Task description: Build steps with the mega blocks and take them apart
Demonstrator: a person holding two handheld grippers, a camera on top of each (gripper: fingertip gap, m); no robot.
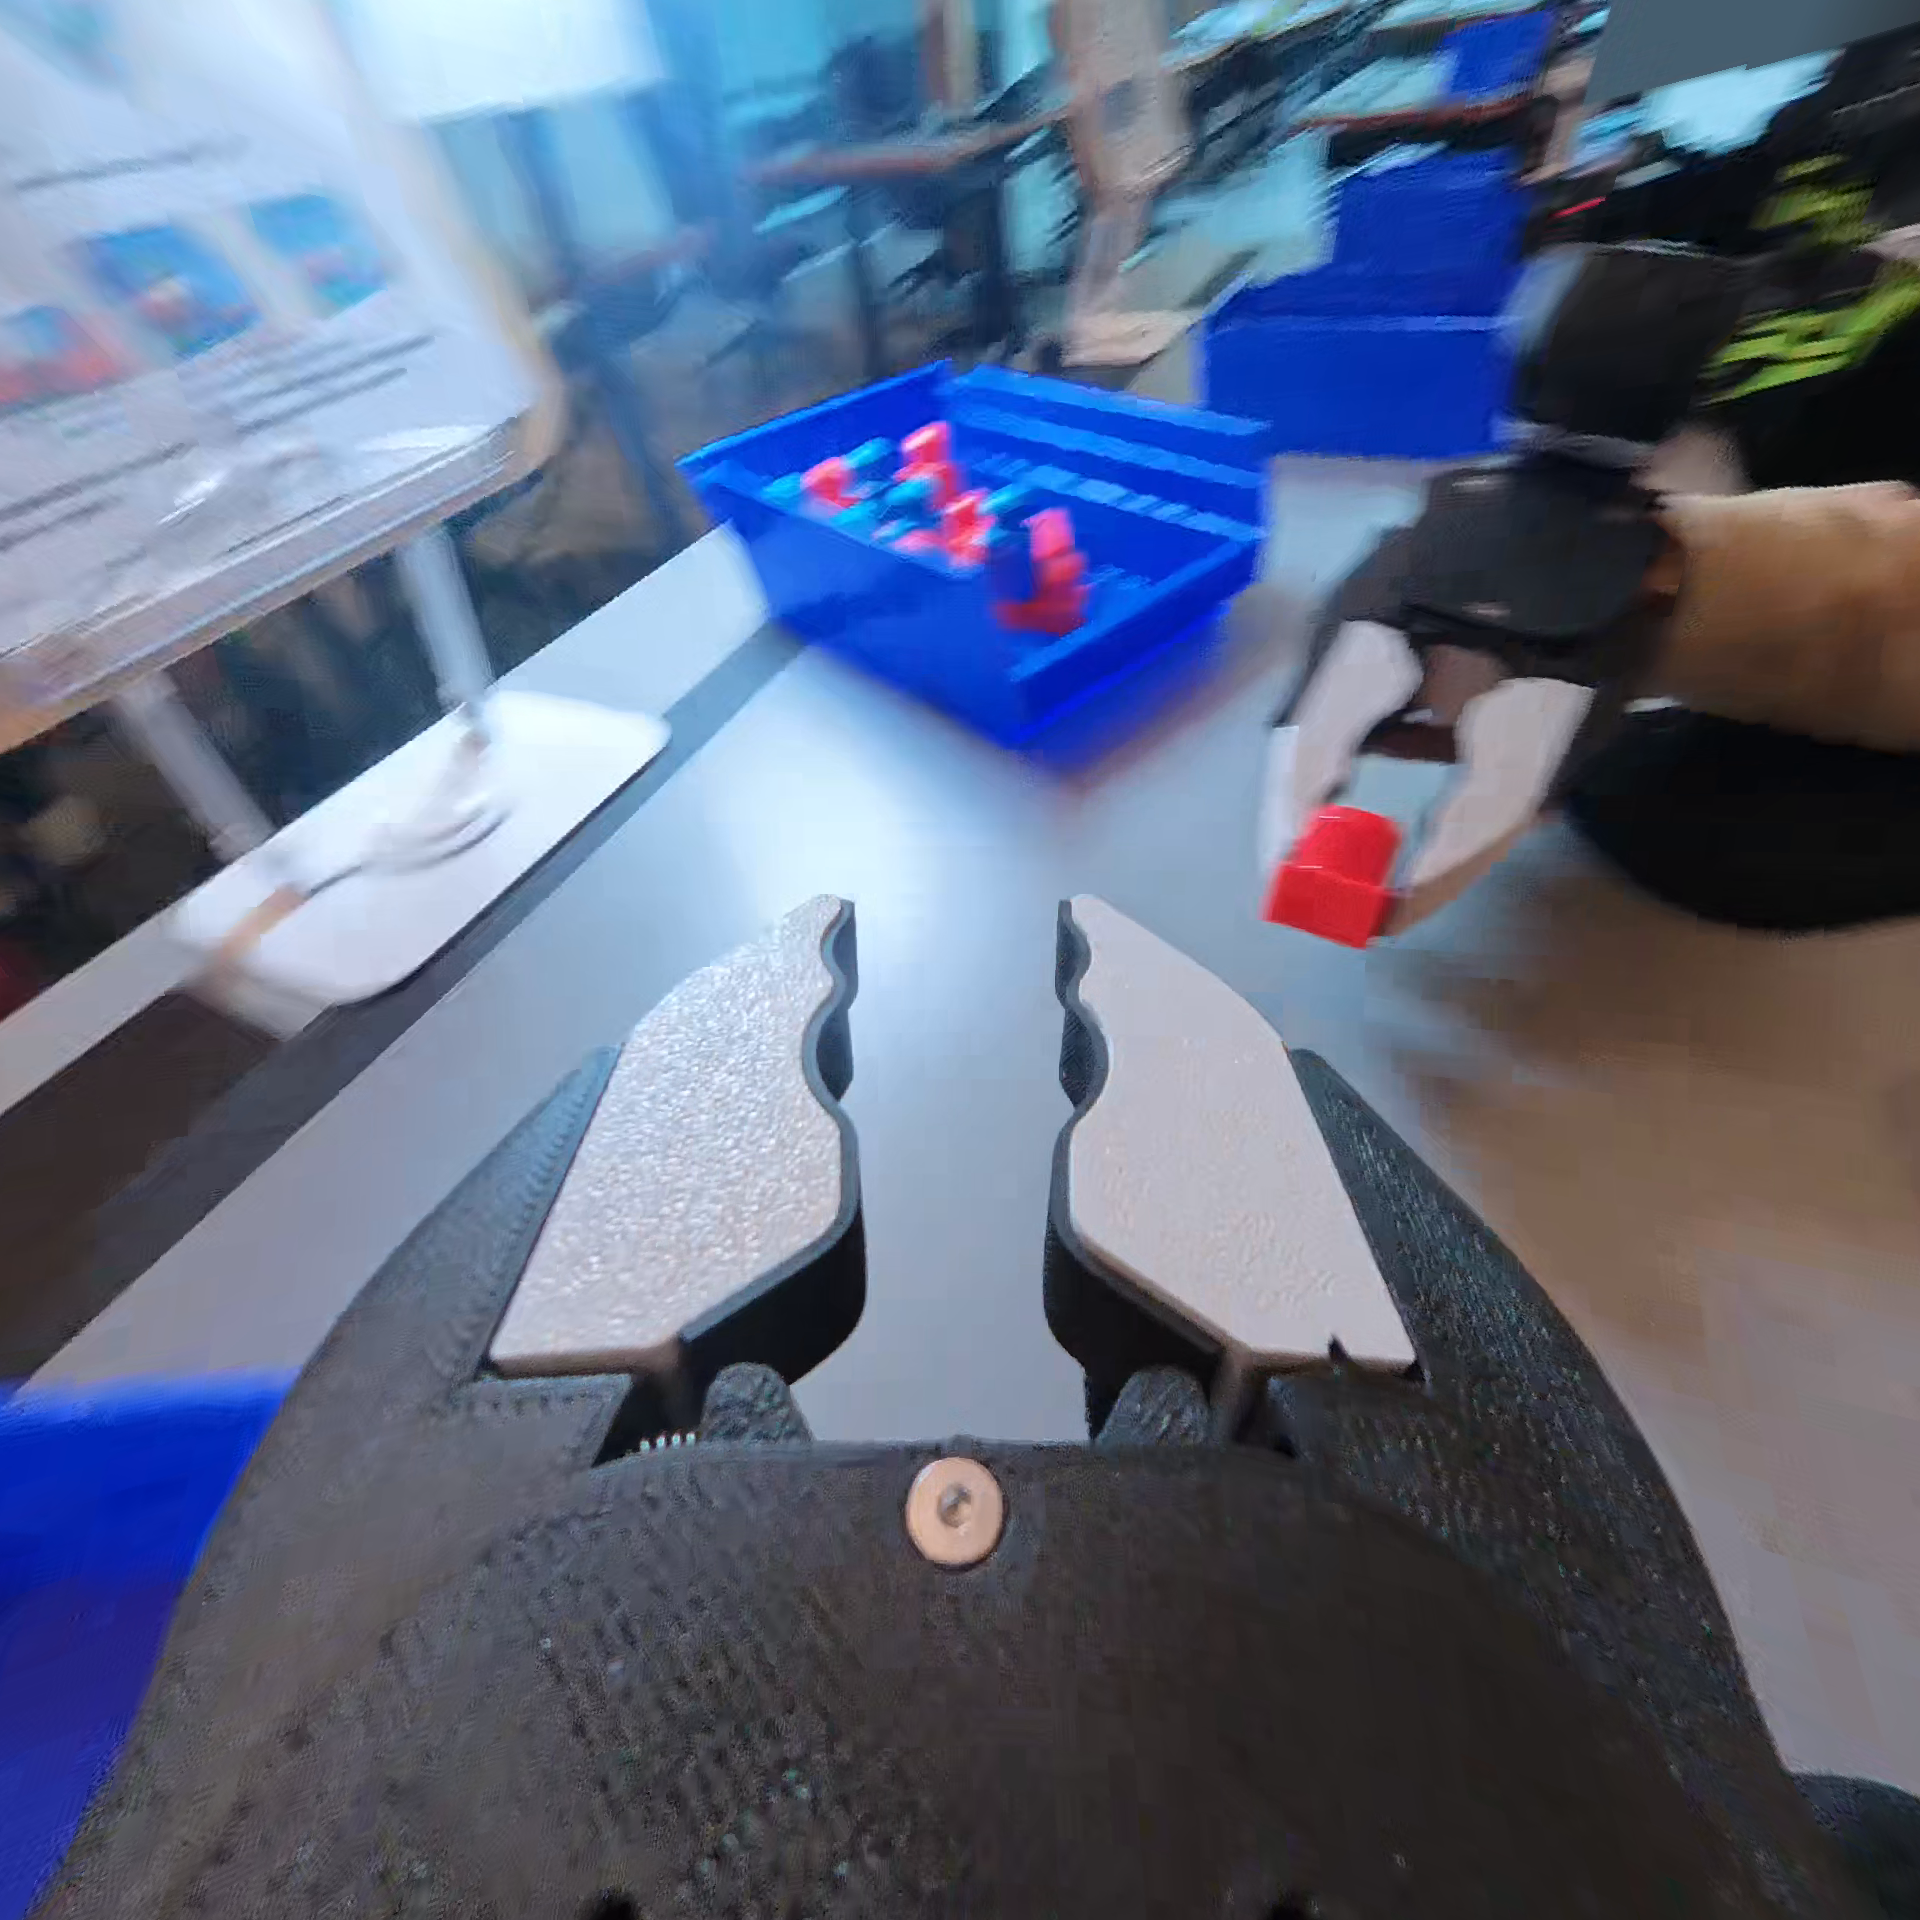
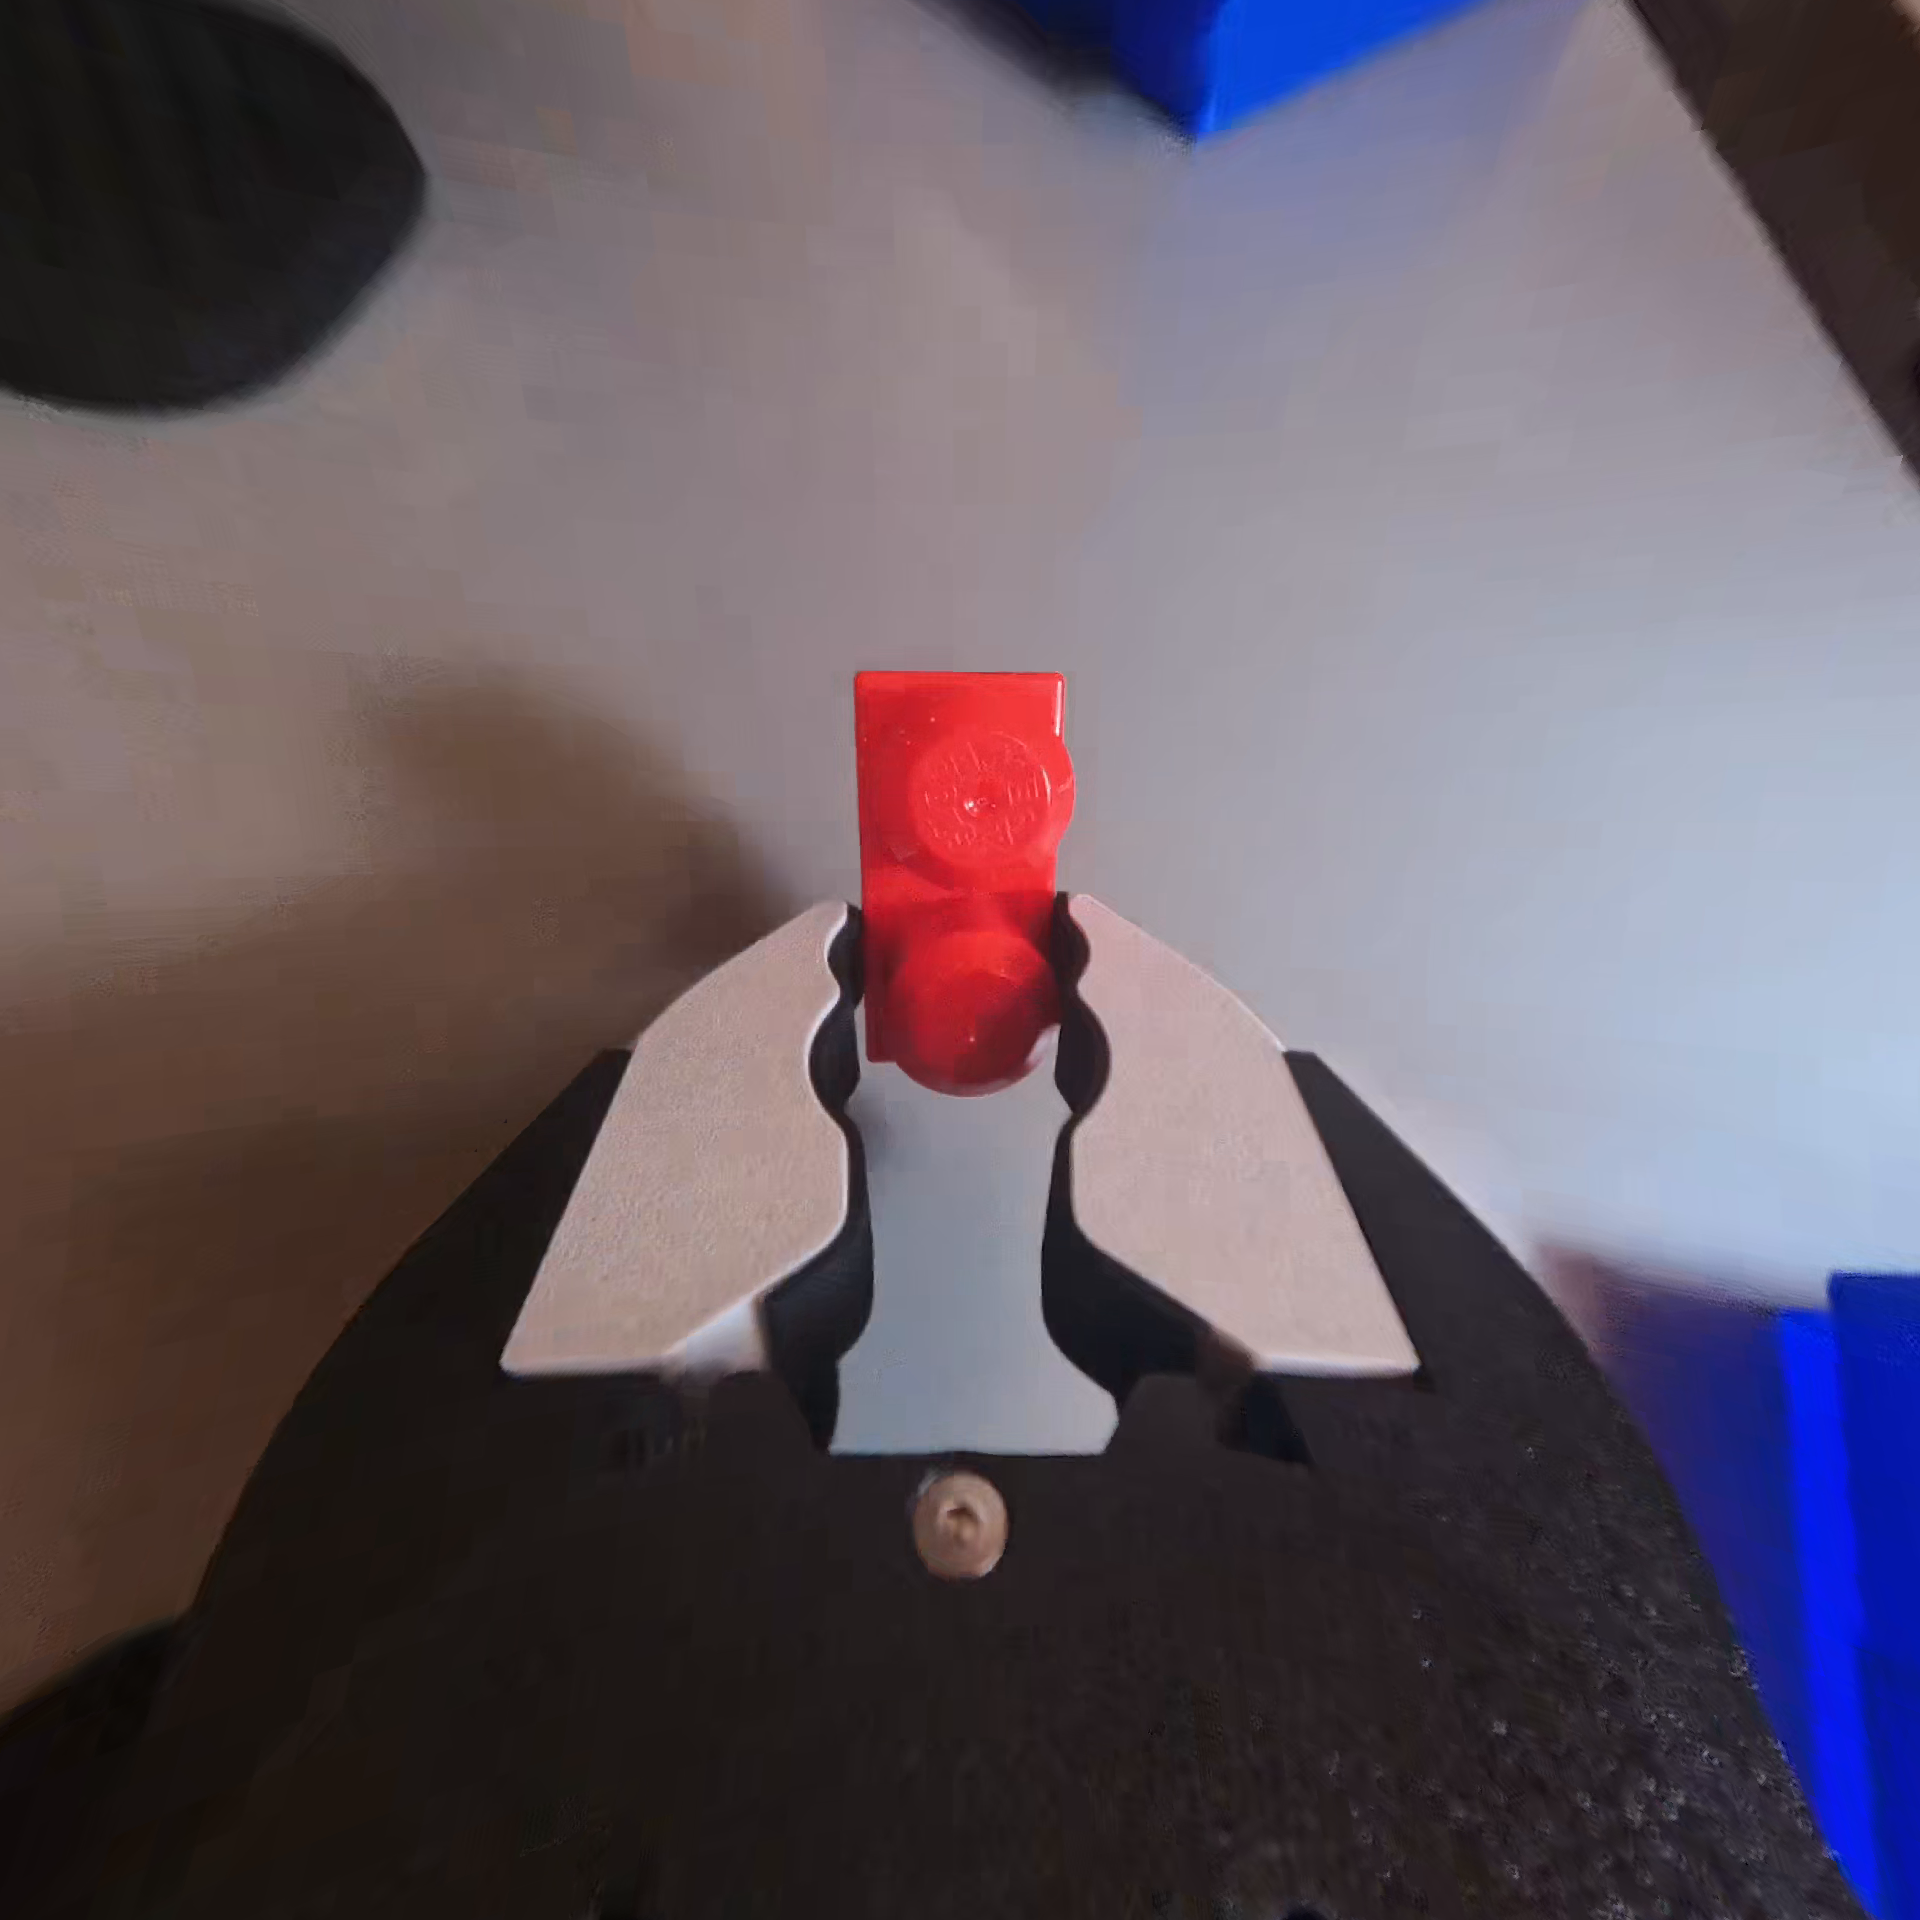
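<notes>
Above the smooth grey tabletop (image 1: 831, 831), the left gripper (image 1: 956, 935) is held low and roughly level, pointing along the table toward a blue plastic bin (image 1: 904, 613) at the far end. Its two pale, textured fingers (image 1: 707, 1143) stand apart with only bare table showing in the gap, so these tongs are open and carry nothing.

Off to its right, the right gripper (image 1: 1340, 862) comes in from the side, angled downward toward the table, with a person's sleeved forearm (image 1: 1787, 613) behind it. Its tips are closed on a small red plastic mega block (image 1: 1330, 873), which is lifted clear of the table surface. In the right wrist view, that red block (image 2: 961, 883) has two round studs facing the camera; the near stud sits pinched between the fingertips (image 2: 821, 935), and the far half juts out past them.

Inside the blue bin, more red and blue mega blocks (image 1: 945, 509) lie in a loose jumble, blurred. A white flat-based stand (image 1: 436, 831) holding a tilted printed board (image 1: 239, 364) sits at the table's left edge, well apart from both grippers.
</notes>
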